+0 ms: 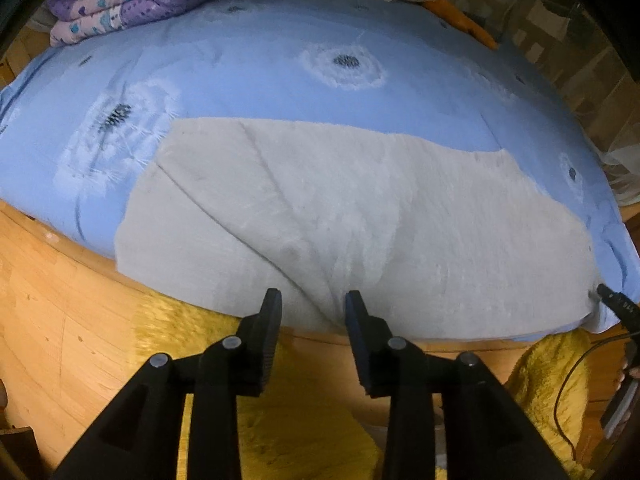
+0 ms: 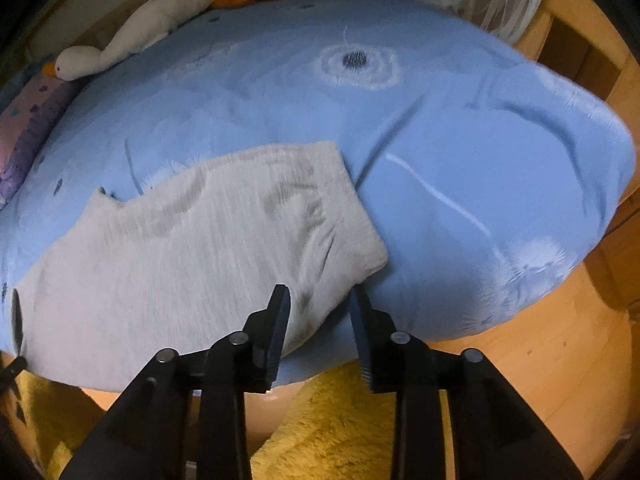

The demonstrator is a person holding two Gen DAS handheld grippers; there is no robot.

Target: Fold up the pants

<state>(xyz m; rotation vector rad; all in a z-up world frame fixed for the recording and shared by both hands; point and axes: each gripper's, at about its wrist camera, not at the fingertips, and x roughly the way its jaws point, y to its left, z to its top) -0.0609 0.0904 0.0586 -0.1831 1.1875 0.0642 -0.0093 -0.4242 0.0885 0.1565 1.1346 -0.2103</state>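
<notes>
Light grey fleece pants (image 1: 340, 220) lie flat along the near edge of a bed with a blue sheet (image 1: 260, 72). My left gripper (image 1: 313, 300) is open, its fingertips just over the pants' near edge, holding nothing. The right gripper's tip (image 1: 612, 300) shows at the pants' right end in the left wrist view. In the right wrist view the pants (image 2: 192, 248) spread to the left, with one end at the centre. My right gripper (image 2: 320, 300) is open at the near corner of that end, empty.
A folded purple quilt (image 1: 132, 0) and a white plush goose (image 2: 140, 24) lie at the far side of the bed. The wooden bed frame (image 1: 60, 320) runs below the sheet (image 2: 460, 140). A yellow shaggy rug (image 2: 328, 432) covers the floor.
</notes>
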